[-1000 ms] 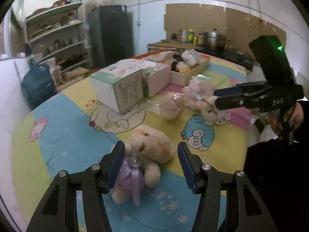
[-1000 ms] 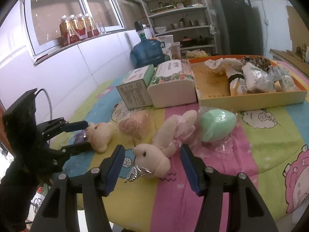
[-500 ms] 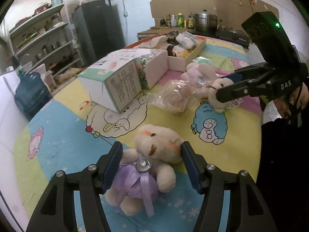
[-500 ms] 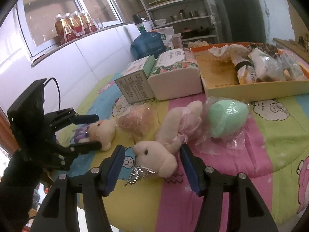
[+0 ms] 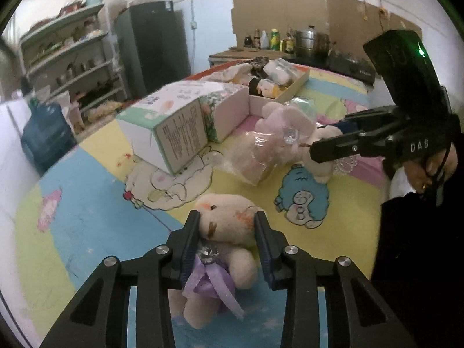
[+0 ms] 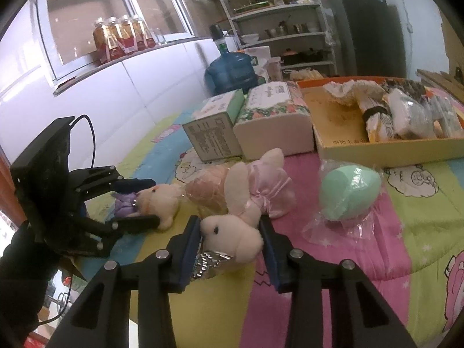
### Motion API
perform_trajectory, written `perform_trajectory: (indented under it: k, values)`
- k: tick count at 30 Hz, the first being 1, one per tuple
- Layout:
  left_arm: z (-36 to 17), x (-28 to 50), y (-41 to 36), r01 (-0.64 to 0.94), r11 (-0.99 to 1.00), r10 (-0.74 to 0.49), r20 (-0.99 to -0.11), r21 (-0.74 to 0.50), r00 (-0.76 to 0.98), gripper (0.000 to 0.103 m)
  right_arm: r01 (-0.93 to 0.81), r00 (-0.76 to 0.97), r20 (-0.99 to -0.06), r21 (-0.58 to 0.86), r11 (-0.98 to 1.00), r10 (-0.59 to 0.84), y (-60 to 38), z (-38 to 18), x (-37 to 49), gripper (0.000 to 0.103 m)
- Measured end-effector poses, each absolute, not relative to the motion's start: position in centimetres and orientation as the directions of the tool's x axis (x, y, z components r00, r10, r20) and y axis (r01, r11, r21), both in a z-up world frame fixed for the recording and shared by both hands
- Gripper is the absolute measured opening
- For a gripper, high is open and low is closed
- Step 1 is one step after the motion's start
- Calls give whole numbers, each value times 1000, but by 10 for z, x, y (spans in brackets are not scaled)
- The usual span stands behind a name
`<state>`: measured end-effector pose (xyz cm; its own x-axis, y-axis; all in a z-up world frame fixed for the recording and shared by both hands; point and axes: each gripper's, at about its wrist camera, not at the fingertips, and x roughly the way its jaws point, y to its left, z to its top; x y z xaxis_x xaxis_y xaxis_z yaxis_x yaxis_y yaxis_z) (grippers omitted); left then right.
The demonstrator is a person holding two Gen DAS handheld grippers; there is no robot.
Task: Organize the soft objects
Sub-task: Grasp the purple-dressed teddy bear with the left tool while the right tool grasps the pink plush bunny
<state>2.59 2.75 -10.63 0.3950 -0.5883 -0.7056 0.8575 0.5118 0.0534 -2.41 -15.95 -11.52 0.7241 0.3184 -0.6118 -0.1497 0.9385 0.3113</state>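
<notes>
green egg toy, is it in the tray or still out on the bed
Out. The green egg toy, in clear wrap, lies on the pink stripe of the bedspread, in front of the tray's near wall.

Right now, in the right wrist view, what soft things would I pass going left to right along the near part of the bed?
Bear with the purple bow → wrapped peach plush → rabbit in the pink dress → bagged green egg-shaped toy.
</notes>
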Motion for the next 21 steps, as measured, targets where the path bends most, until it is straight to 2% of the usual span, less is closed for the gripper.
perform_trajectory:
  k: [3,10,21]
  values:
    - [-107,22,24,845,530,-570,-709,69,415,38,-158,727,-607,308,938,321,-159,-114,-26,40]
    - [-104,23,31,757,653,-555,-685,-7,472,38,-157,747,-585,308,938,317,-164,-108,-32,40]
    - [-88,-5,22,663,746,-499,-608,61,617,38,-171,779,-545,292,941,310,-172,-99,-42,40]
